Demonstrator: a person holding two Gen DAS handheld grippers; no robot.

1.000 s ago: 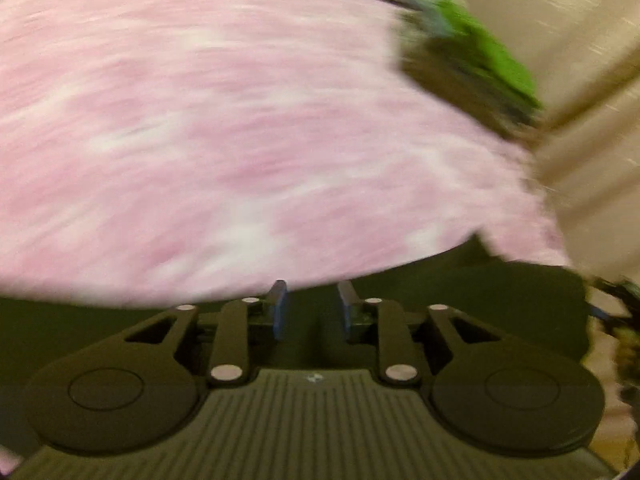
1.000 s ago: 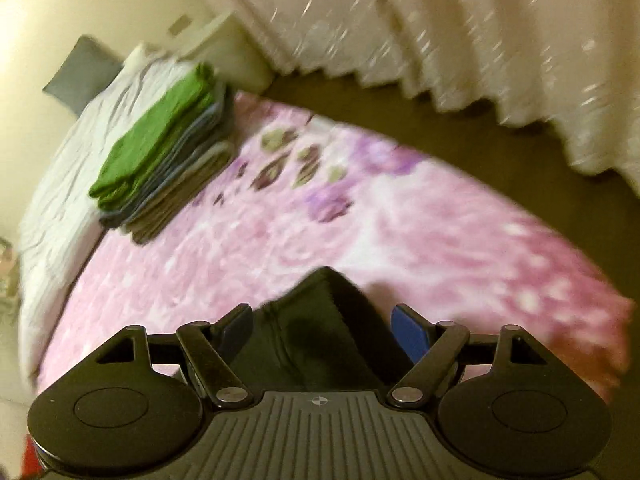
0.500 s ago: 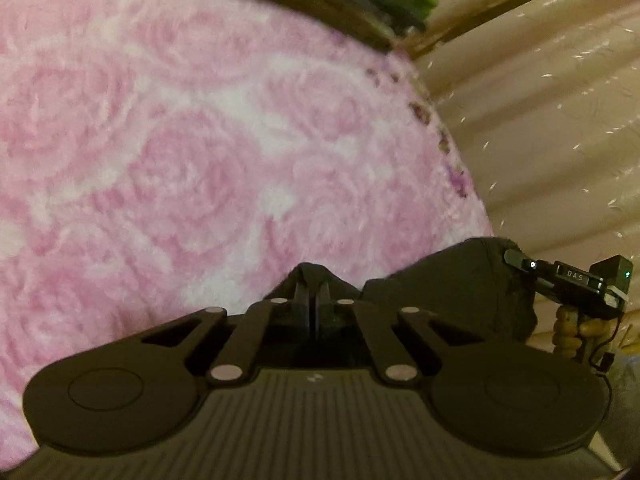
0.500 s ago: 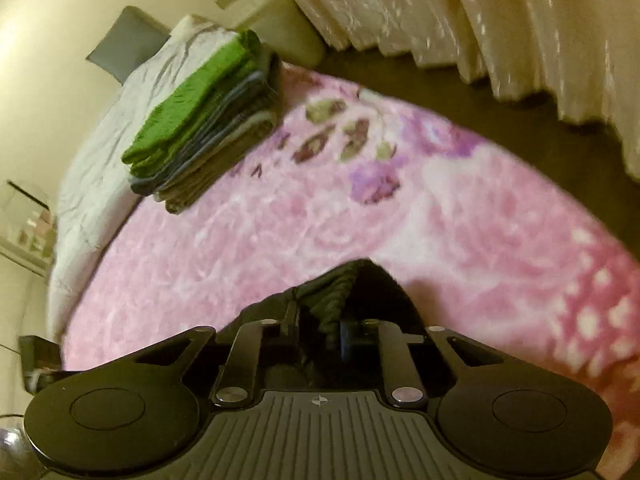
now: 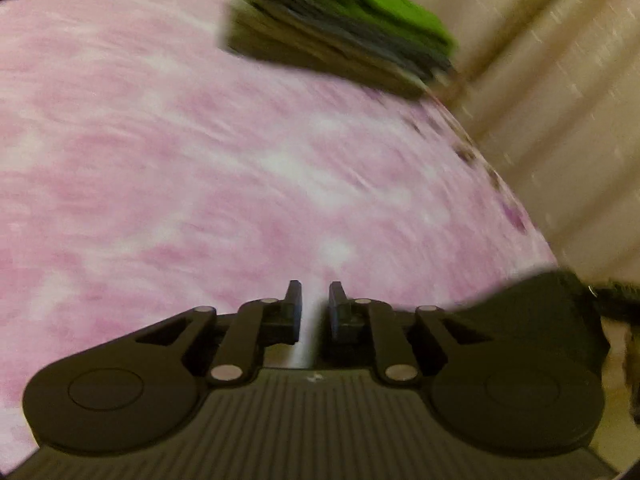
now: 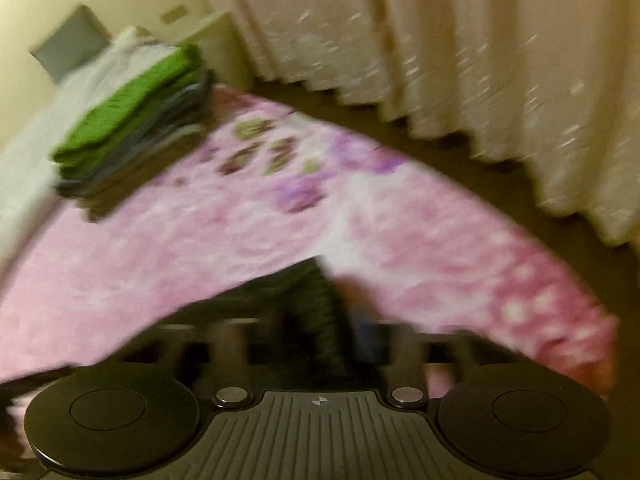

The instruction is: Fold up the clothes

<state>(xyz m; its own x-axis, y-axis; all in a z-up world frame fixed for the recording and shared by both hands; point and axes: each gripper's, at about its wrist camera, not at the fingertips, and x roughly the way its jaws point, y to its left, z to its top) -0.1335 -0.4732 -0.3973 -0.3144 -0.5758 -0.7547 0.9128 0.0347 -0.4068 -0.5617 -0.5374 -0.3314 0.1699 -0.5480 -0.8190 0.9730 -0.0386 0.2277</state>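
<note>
The pink floral blanket (image 5: 240,168) covers the bed, a stack of folded clothes (image 6: 132,132) topped by green sitting at its far end near the curtain (image 6: 480,60). A dark garment (image 6: 308,304) lies at the near edge. Half a second ago the left tongs (image 5: 314,308) were pinched on that cloth; now they stand narrowly parted, empty over bare blanket, the garment (image 5: 540,320) off to their right. That suggests a fold was just released. The right tongs (image 6: 320,344) are too blurred to judge.
</note>
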